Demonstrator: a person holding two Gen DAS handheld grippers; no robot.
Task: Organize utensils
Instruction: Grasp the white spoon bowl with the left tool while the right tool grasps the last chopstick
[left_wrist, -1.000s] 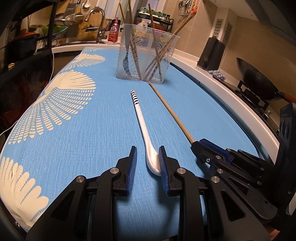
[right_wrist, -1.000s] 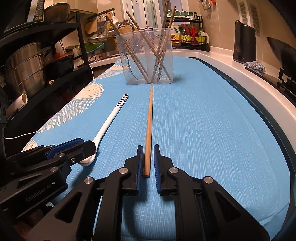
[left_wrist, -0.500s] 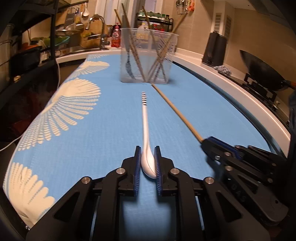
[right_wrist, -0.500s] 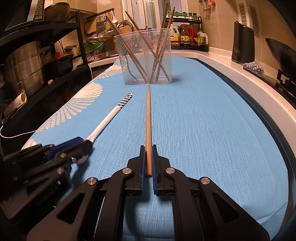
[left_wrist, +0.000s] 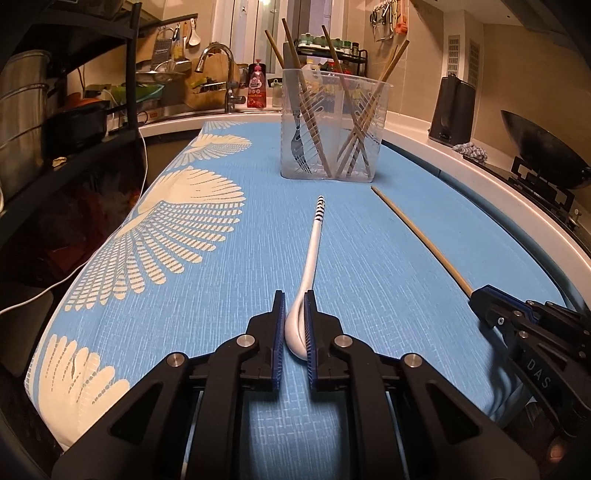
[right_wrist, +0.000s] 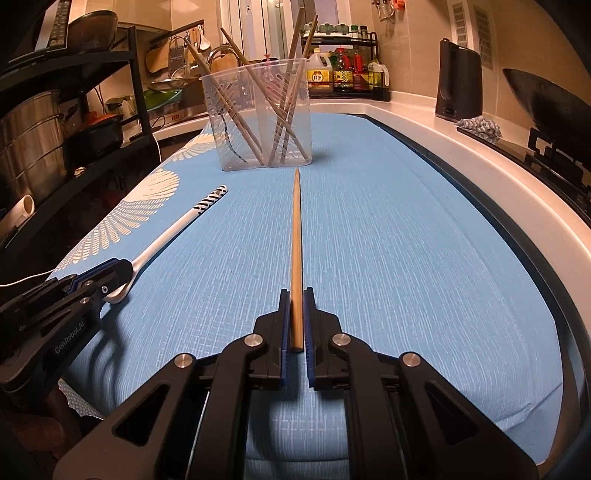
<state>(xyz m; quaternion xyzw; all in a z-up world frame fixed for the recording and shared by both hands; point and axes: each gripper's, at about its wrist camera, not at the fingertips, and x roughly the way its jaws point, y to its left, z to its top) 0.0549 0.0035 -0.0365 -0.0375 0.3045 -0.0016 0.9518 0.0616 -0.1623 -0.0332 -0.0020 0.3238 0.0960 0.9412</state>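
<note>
A white spoon (left_wrist: 314, 236) with a striped handle tip lies on the blue cloth (left_wrist: 221, 332), handle pointing toward the clear utensil holder (left_wrist: 334, 125). My left gripper (left_wrist: 295, 299) is closing on its bowl, and the blue pads press on both sides. To its right a wooden chopstick (right_wrist: 296, 229) points at the holder (right_wrist: 258, 118); my right gripper (right_wrist: 296, 295) is shut on its near end. The holder contains several chopsticks and a fork. Each gripper shows in the other's view: the right gripper (left_wrist: 480, 299) and the left gripper (right_wrist: 122, 267).
A white counter edge (right_wrist: 480, 166) curves along the right, with a black kettle (left_wrist: 452, 107), a rag and a wok (left_wrist: 535, 147) beyond it. A dark shelf rack with pots (right_wrist: 37, 129) stands at the left. Behind the holder are a sink tap (left_wrist: 221, 74) and bottles.
The left jaws have closed from wide apart onto the spoon's bowl, and the spoon has swung to point more straight ahead. The right jaws tightened on the chopstick's end.
</note>
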